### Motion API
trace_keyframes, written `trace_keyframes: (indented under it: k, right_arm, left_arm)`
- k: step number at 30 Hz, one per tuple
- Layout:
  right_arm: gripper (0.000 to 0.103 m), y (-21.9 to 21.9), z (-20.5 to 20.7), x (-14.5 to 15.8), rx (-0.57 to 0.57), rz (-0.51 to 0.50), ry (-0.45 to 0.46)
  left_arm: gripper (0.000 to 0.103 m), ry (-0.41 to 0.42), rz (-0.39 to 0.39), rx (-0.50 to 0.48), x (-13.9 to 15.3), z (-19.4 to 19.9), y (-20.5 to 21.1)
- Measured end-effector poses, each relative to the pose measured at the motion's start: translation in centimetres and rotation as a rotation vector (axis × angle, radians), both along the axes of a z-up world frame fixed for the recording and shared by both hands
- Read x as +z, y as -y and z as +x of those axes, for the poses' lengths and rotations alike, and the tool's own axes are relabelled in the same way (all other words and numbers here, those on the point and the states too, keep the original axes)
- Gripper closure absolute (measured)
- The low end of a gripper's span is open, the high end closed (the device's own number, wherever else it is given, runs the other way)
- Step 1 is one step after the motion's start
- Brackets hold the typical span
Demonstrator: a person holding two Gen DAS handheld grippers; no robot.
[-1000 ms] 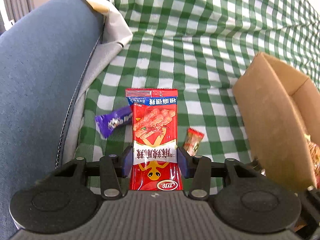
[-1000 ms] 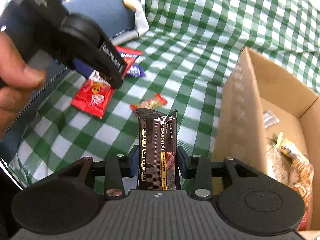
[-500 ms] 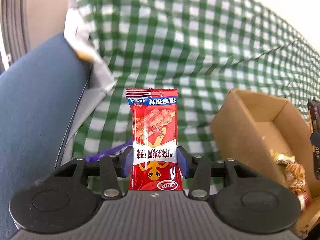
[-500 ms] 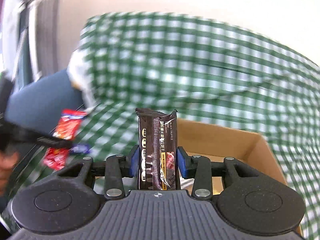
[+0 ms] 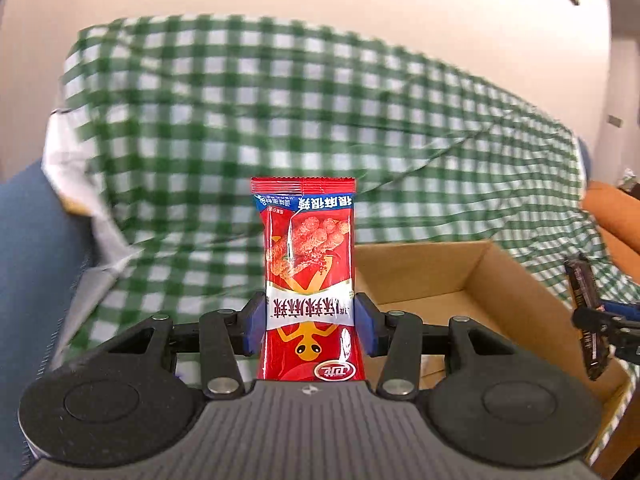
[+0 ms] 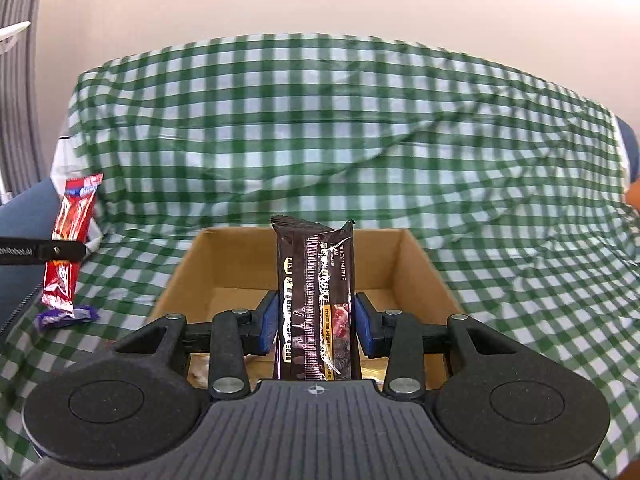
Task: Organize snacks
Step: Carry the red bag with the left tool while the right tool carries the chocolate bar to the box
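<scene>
My left gripper (image 5: pixel 310 322) is shut on a red snack packet (image 5: pixel 308 264) and holds it upright in the air, left of the open cardboard box (image 5: pixel 472 276). My right gripper (image 6: pixel 315 326) is shut on a dark brown black-truffle bar (image 6: pixel 314 300) and holds it upright over the near side of the box (image 6: pixel 224 264). The right gripper and its bar (image 5: pixel 586 312) show at the right edge of the left wrist view. The left gripper with the red packet (image 6: pixel 70 240) shows at the left of the right wrist view. A purple wrapped candy (image 6: pixel 66 316) lies on the cloth.
A green-and-white checked cloth (image 6: pixel 340 128) covers the sofa seat and back. The blue sofa arm (image 5: pixel 28 260) is on the left. Some snack packets lie inside the box (image 6: pixel 200 372), mostly hidden by my gripper. An orange cushion (image 5: pixel 616 216) is at far right.
Both grippers have lifted their snacks up off the cloth and swung toward the box. The right gripper now sits squarely over the box; the views tilted up toward the sofa back.
</scene>
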State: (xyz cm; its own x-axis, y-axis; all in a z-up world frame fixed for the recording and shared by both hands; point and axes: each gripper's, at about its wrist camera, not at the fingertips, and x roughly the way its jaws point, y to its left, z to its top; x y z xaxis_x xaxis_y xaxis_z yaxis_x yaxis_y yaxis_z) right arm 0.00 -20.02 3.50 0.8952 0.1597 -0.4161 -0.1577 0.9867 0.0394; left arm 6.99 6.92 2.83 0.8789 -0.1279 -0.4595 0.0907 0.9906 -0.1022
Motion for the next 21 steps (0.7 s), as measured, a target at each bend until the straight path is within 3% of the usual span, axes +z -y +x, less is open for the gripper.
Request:
trace_keyframes:
  k: [13,21]
  right_arm:
    - [0.062,4.4,0.7,-0.8,-0.146,0.013,-0.024]
    - [0.062,4.0,1.4,-1.0,-0.168,0.01,-0.025]
  left_arm:
    - [0.052,0.1,0.05,-0.198,-0.6,-1.1,8.1]
    - [0.052,0.133,0.077,-0.258,-1.1,-1.2,9.9]
